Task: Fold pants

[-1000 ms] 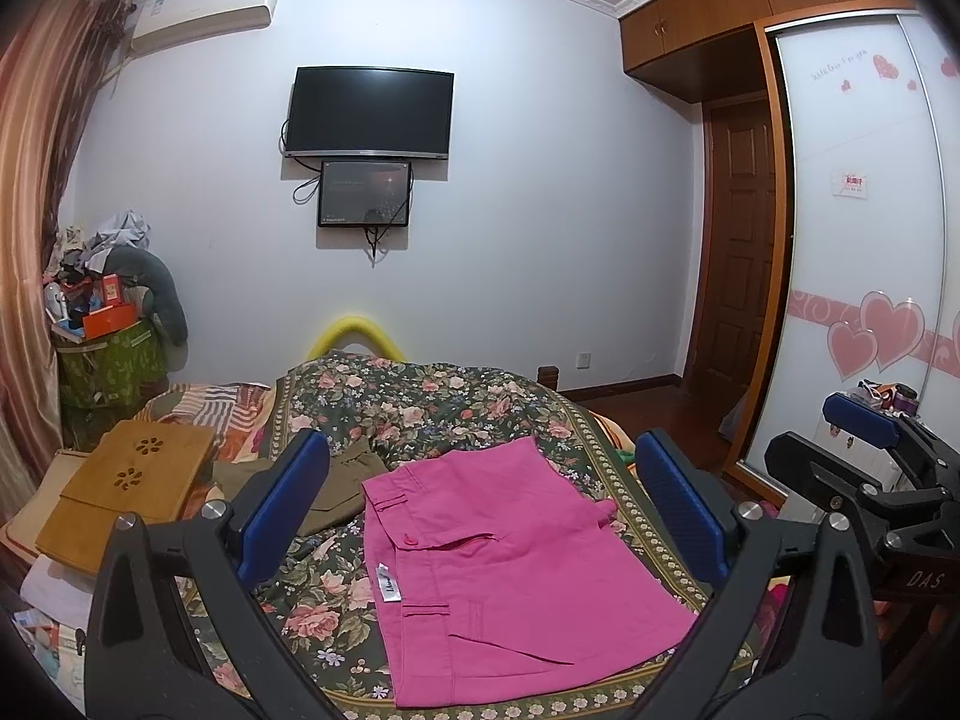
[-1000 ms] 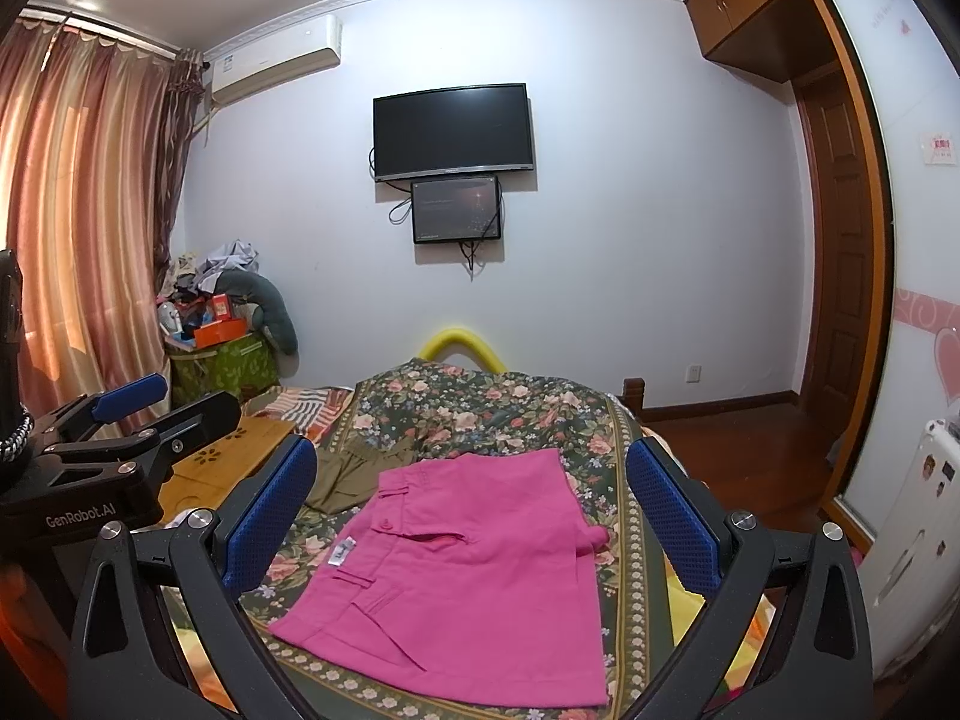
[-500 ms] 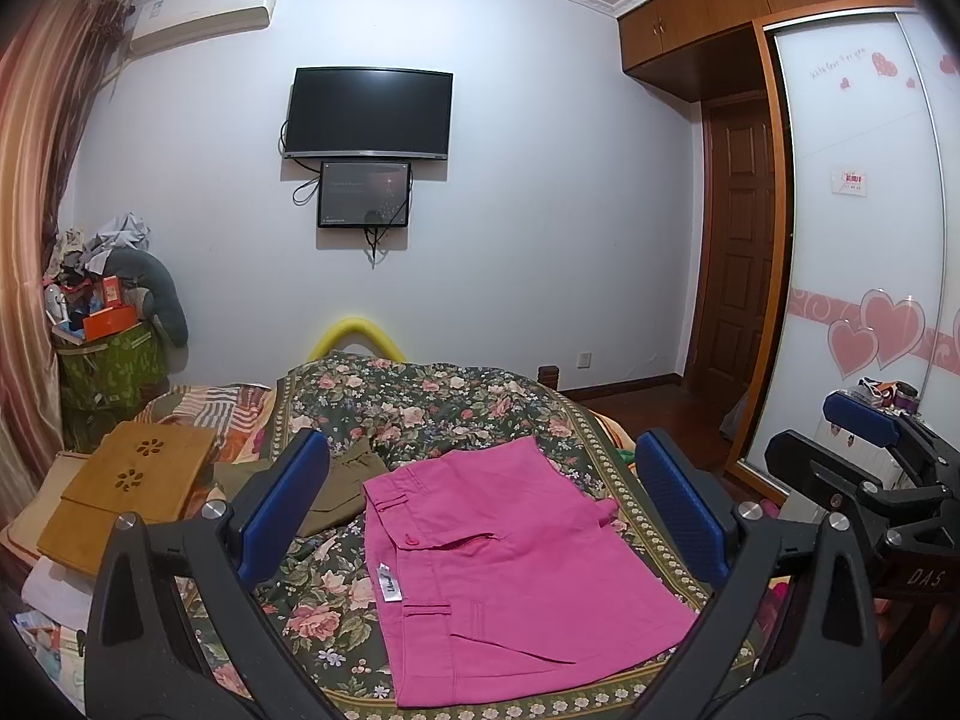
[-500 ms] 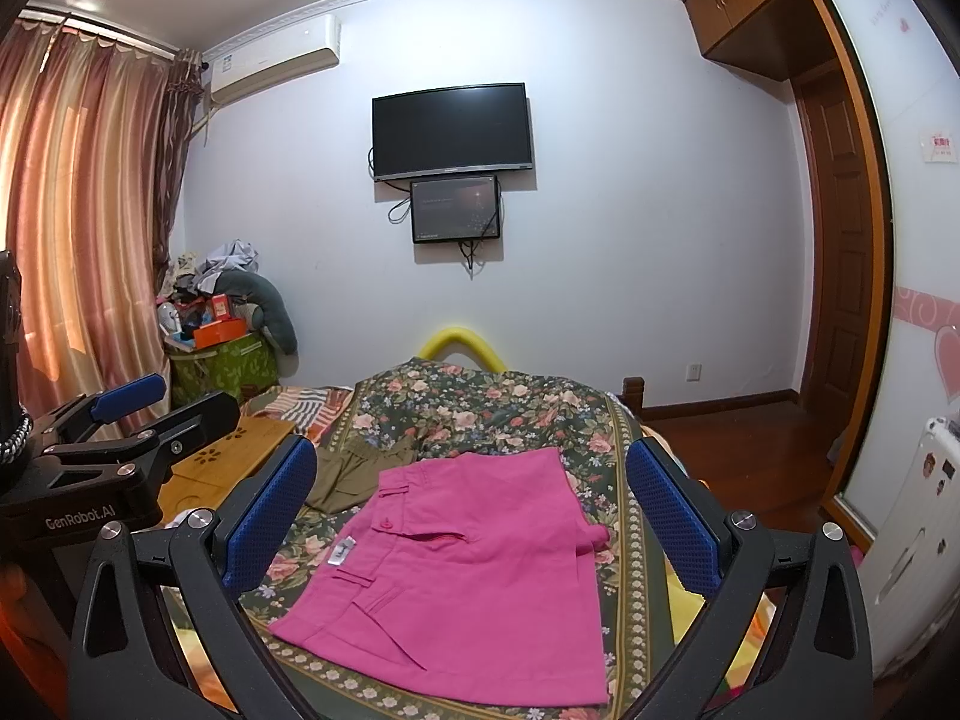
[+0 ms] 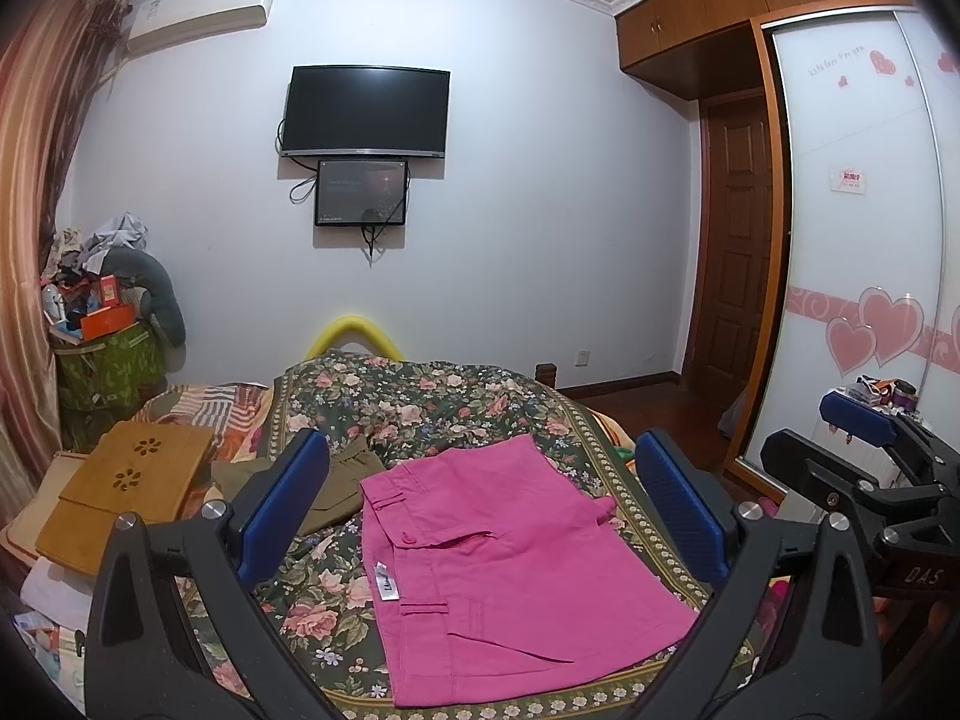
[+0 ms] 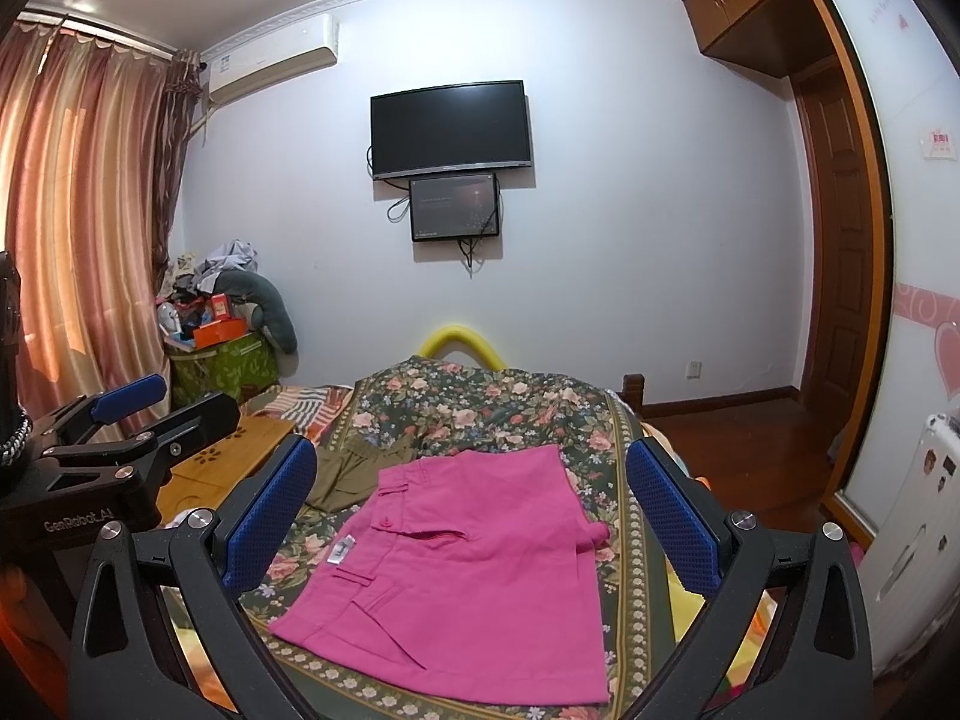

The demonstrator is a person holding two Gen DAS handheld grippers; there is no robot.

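Observation:
Bright pink pants (image 5: 516,564) lie folded flat on the floral bedspread (image 5: 420,396), waistband and white label toward the left; they also show in the right wrist view (image 6: 474,564). My left gripper (image 5: 480,510) hangs open and empty above the near edge of the pants. My right gripper (image 6: 474,516) is open and empty too, held above the same pants. Each gripper shows at the edge of the other's view: the right one (image 5: 864,450) and the left one (image 6: 144,414).
An olive garment (image 5: 336,486) lies left of the pink pants. A wooden lap tray (image 5: 126,492) sits at the bed's left. A green bin (image 5: 108,360) piled with clutter stands by the curtain. A wardrobe (image 5: 870,240) and door are on the right.

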